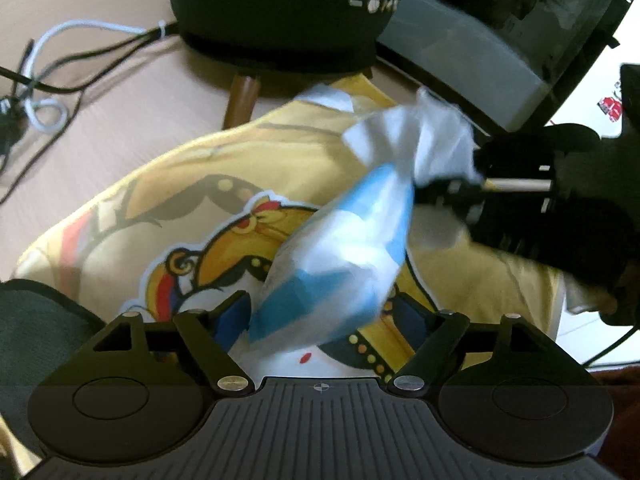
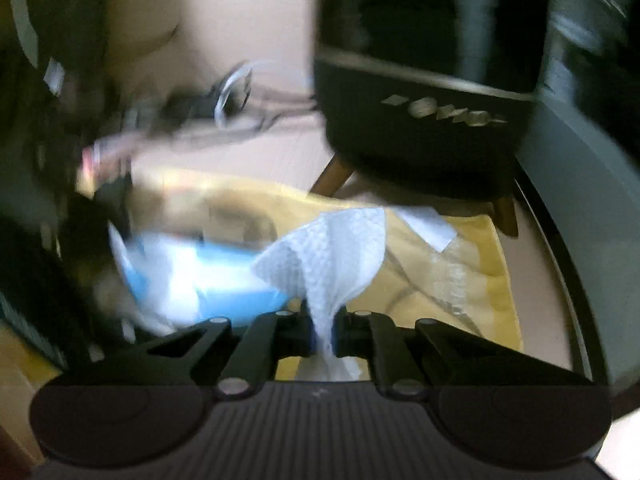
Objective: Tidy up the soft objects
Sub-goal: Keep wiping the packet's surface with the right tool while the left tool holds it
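A blue and white plastic tissue pack [image 1: 336,264] hangs tilted over a yellow cushion [image 1: 160,200] printed with a cartoon figure. Its lower end lies between the spread fingers of my left gripper [image 1: 324,316], which is open; the pads do not press on it. At the pack's upper end a white tissue [image 1: 432,140] fans out, and my right gripper [image 1: 460,178] comes in from the right, shut on it. In the right wrist view the tissue [image 2: 328,256] is pinched between the closed fingers of the right gripper [image 2: 324,330]. There the pack [image 2: 208,276] is a blur at the left.
A black speaker [image 1: 280,12] on wooden legs stands behind the cushion, and a glass tank [image 1: 500,40] is to its right. Loose cables [image 1: 48,76] lie on the beige surface at the far left. Dark green fabric [image 1: 36,320] sits at the near left.
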`<state>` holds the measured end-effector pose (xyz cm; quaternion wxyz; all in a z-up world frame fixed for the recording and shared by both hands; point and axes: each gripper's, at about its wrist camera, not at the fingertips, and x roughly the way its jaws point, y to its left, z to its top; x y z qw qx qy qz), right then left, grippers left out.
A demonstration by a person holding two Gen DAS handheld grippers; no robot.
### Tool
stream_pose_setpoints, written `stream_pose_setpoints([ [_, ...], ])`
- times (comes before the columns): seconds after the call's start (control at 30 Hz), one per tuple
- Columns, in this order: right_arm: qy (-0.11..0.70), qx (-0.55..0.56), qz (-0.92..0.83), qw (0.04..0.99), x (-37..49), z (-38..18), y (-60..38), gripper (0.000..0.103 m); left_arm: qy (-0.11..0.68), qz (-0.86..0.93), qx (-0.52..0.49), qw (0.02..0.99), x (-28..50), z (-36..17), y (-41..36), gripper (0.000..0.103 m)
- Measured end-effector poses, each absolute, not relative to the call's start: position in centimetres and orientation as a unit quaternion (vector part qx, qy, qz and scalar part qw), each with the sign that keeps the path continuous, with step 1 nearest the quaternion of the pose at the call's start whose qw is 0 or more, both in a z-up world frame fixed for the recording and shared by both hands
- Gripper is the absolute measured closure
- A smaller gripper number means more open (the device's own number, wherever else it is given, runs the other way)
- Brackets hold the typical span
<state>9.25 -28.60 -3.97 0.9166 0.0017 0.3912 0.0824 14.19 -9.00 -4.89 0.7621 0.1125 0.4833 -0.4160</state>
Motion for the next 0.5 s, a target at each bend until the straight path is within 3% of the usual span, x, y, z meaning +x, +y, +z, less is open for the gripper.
stream_pose_setpoints([
  [0.23, 0.422, 0.253, 0.22, 0.842, 9.9, -3.4, -31.4, 0.094, 0.392, -0.443, 0.245, 0.768, 11.1, -4.3, -10.8, 0.01],
  [0.4, 0.435, 0.291, 0.225, 0.822, 11.4, -5.4, -31.0, 0.094, 0.363, -0.451, 0.302, 0.758, 11.1, -6.0, -13.0, 0.01],
  [0.5, 0.428, 0.308, 0.186, 0.829, 11.5, -5.7, -32.4, 0.095, 0.378, -0.449, 0.284, 0.758, 12.4, -6.4, -13.2, 0.024],
])
